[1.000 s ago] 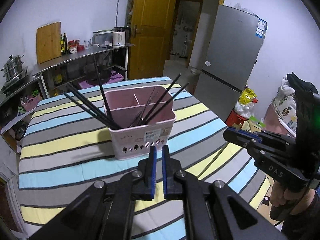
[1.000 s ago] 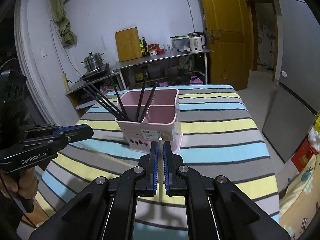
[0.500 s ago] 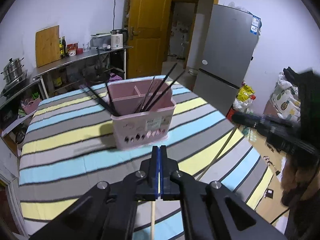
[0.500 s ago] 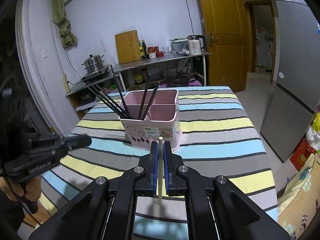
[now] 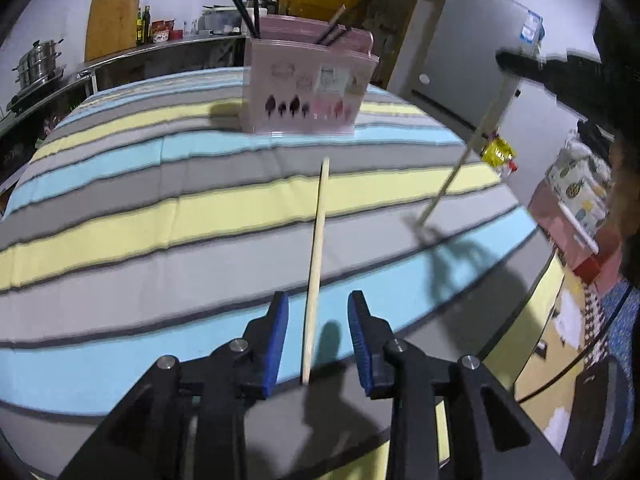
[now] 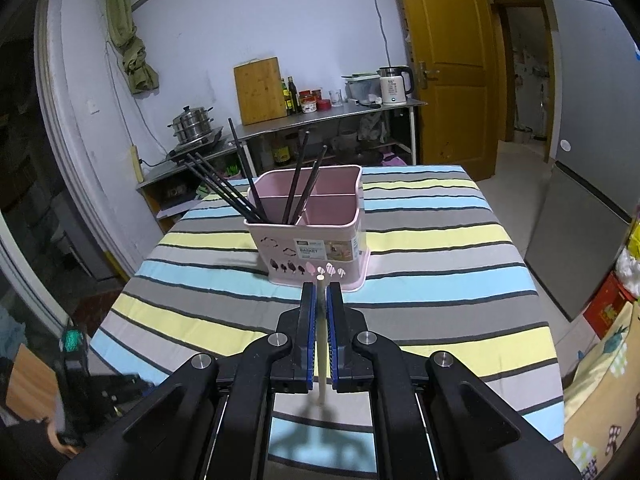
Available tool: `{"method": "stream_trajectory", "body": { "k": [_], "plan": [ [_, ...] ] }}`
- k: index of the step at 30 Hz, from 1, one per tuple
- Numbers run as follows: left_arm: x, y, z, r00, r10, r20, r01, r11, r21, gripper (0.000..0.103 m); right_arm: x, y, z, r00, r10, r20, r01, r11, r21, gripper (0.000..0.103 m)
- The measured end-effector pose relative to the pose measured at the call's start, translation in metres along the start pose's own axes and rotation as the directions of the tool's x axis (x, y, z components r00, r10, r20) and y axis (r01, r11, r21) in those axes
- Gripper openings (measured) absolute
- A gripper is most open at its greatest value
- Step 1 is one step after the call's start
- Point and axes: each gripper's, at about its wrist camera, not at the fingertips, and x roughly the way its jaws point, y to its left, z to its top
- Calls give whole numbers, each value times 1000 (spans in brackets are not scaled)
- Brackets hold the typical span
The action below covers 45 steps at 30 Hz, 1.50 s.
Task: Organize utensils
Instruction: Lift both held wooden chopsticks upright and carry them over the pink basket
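A pale wooden chopstick (image 5: pixel 316 264) lies flat on the striped cloth of the bench (image 5: pixel 120 216), its length running from the near edge toward the pink utensil basket (image 5: pixel 308 88) that stands further in, toward the far edge. Its near end sits between the blue pads of the left tongs (image 5: pixel 318 336), which are opening; neither pad touches the stick, so it lies released. These tongs are pitched steeply down and held low, close over the cloth by the near edge.

A second pale chopstick (image 6: pixel 320 336) is clenched upright between the pads of the right tongs (image 6: pixel 320 312), its top end just above the fingertips and its lower end hanging over the cloth. From the left wrist view that stick slants down from the blurred right tongs with its tip at the cloth near the bench's right edge. The right tongs tilt moderately downward, aimed at the basket, which holds several black chopsticks (image 6: pixel 236 196) leaning leftward in its compartments
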Motion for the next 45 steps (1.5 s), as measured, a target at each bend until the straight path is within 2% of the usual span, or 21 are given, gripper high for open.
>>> {"method": "stream_trajectory", "body": {
  "k": [2, 6, 9, 12, 16, 21, 30, 36, 45],
  "plan": [
    [4, -1, -7, 1000, 7, -15, -7, 1000, 0, 32, -1, 1, -2, 1000, -2, -1, 2, 1000, -4, 5],
    [1, -7, -19, 998, 50, 38, -52, 998, 35, 30, -2, 1, -2, 1000, -5, -2, 5, 1000, -6, 5],
    [0, -8, -24, 994, 88, 65, -90, 995, 38, 18, -4, 1, -4, 1000, -7, -3, 7, 1000, -5, 5],
    [-2, -2, -22, 995, 81, 65, -81, 997, 7, 6, -6, 0, -5, 1000, -6, -3, 6, 1000, -1, 5],
    [-6, -2, -22, 996, 67, 62, -68, 998, 10, 6, -8, 1, -7, 1000, -5, -2, 5, 1000, 1, 5],
    [-28, -3, -10, 993, 40, 116, -39, 999, -12, 6, -8, 1, -7, 1000, -4, -2, 4, 1000, 3, 5],
    [-74, -4, 34, 966, 19, 257, -17, 1000, -10, 6, -10, 2, -8, 1000, -2, -1, 2, 1000, 9, 5],
    [-84, 0, 60, 956, 8, 295, -2, 1000, -19, 6, -11, 2, -7, 1000, 0, 0, 0, 1000, 15, 5],
    [-87, 1, 95, 952, -2, 306, 5, 1000, -8, 6, -10, 4, -4, 1000, 5, 0, -5, 1000, 11, 5]
  ]
}}
